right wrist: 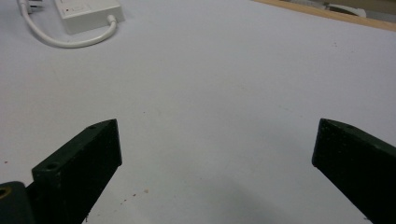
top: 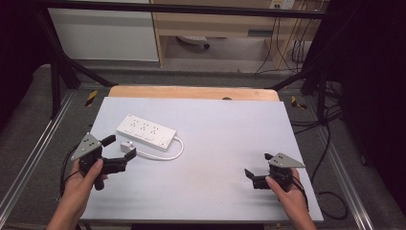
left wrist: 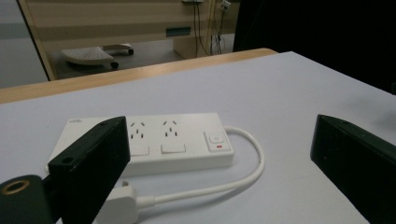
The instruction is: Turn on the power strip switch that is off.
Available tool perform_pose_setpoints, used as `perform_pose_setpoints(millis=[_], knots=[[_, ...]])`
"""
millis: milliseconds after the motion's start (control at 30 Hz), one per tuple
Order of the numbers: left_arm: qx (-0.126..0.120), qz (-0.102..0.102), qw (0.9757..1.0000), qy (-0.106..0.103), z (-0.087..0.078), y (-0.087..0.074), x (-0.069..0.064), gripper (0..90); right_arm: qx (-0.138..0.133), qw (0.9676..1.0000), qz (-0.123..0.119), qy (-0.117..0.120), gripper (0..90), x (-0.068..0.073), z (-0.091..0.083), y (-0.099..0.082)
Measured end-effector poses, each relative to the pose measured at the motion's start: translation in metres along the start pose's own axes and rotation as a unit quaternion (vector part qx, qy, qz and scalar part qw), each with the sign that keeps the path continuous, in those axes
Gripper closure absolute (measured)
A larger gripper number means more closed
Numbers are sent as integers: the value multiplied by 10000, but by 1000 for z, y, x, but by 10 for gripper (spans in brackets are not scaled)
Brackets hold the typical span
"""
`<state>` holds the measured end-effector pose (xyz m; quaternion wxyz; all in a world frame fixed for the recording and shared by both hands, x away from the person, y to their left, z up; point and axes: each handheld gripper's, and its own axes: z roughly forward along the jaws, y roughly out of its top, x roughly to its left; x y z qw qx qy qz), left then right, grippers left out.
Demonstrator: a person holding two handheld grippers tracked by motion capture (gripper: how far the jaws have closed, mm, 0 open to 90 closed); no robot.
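High view. Bench (top: 215, 158) with a pale grey top and a wooden strip along the far edge. White power strip (top: 146, 132) lies flat on the left half, set at a slant, sockets facing up. Its white cable (top: 168, 154) leaves the near-right end, loops round toward the person and runs back left to the white plug (top: 127, 146), which lies on the bench just in front of the strip. Left gripper (top: 119, 146) held in the left hand (top: 82, 179) at the left edge of the bench, jaws spread, one on either side of the plug; whether they touch it cannot be told from here. Right gripper (top: 255, 168) held in the right hand (top: 291, 194) near the right front corner, well apart from the strip, jaws spread with bare bench between them.

Left gripper view. Two black jaws wide apart, released, nothing gripped. Power strip (left wrist: 154, 142) sits between them farther off, rocker switch at its right end. Plug (left wrist: 119, 205) lies low in frame just beside the left-hand jaw, partly hidden by it; cable (left wrist: 224, 184) curves from it round to the strip's end.

Right gripper view. Jaws wide apart, released, holding nothing, over bare bench (right wrist: 224, 93). End of the power strip (right wrist: 88, 11) and the cable loop (right wrist: 70, 39) show in the far top-left corner.
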<state>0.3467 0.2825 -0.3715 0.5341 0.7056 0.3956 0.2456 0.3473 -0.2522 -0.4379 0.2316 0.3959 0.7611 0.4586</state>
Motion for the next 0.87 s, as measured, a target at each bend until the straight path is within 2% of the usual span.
perform_pose_setpoints(millis=[500, 733, 800, 867], knots=[[329, -14, 9994, -52, -3, -34, -2, 55, -65, 9998, 112, -140, 20, -11, -6, -2], [770, 41, 9969, -159, -9, -59, -4, 57, -49, 9995, 138, -289, 19, -18, -8, -5], [960, 56, 9952, -170, -9, -66, -5, 59, 51, 9990, 98, -427, 20, -21, -5, -7], [1054, -8, 9944, -120, -7, -68, -4, 62, 213, 9981, 233, -534, 22, -26, 1, -9]])
